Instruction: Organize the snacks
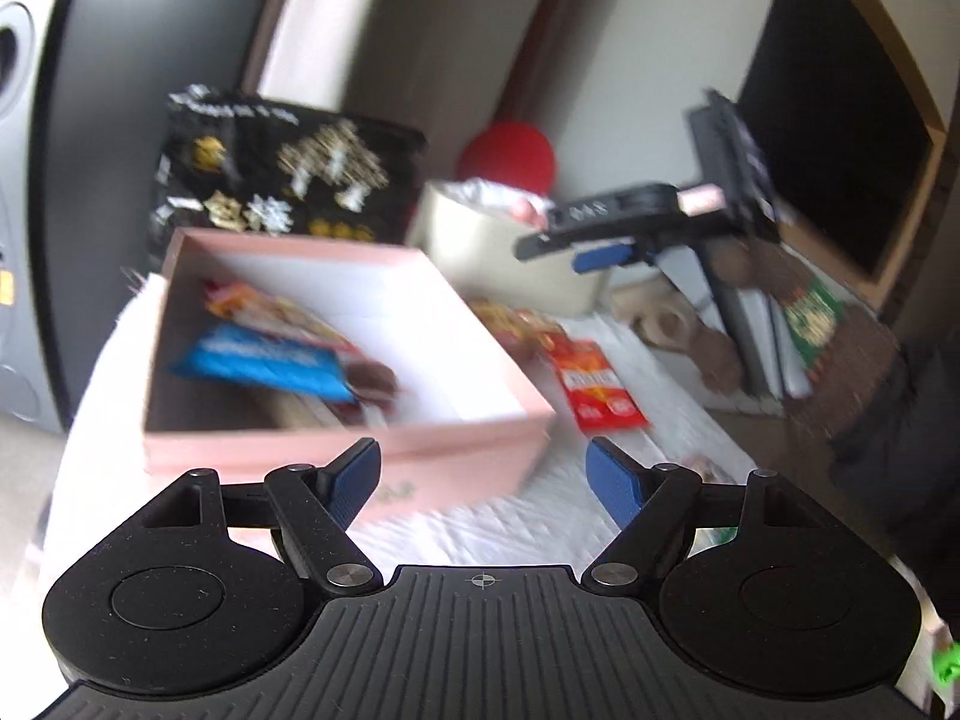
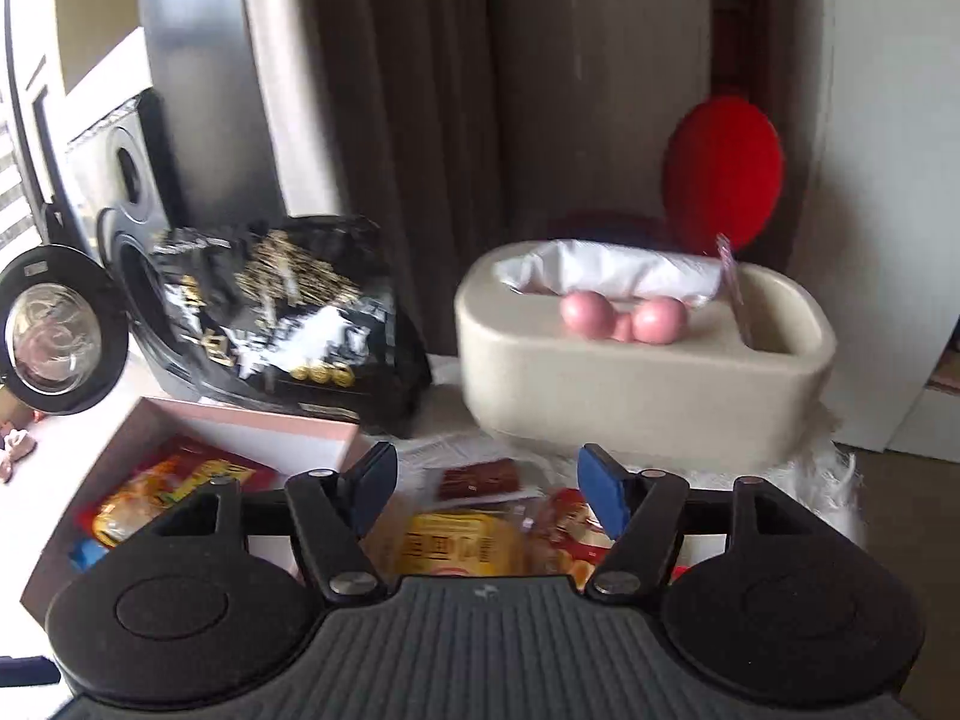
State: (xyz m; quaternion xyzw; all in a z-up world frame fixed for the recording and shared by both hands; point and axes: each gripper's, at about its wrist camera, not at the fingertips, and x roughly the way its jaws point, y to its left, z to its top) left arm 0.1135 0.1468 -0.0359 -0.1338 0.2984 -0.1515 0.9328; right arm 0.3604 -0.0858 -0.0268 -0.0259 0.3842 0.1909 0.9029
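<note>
A pink box [image 1: 336, 444] on the white cloth holds a blue packet [image 1: 264, 363] and an orange packet [image 1: 252, 300]. My left gripper [image 1: 483, 474] hangs open at the box's near right corner, with nothing between its pads. Right of the box lies a red snack packet [image 1: 594, 387]. My right gripper [image 1: 564, 252] shows further back, in front of the beige tissue box. In the right wrist view, the right gripper [image 2: 486, 486] stands open over loose snacks: a yellow packet [image 2: 456, 546], a dark red one [image 2: 480, 480] and a red-orange one [image 2: 570, 528]. Its pads touch none of them. The pink box [image 2: 276, 426] sits left.
A black and gold bag [image 2: 282, 312] leans behind the box. A beige tissue box [image 2: 648, 384] stands at the back right, with a red round object [image 2: 726, 174] behind it. Books and wooden pieces [image 1: 780, 336] crowd the right side. A round black lens housing [image 2: 54, 330] shows at the far left.
</note>
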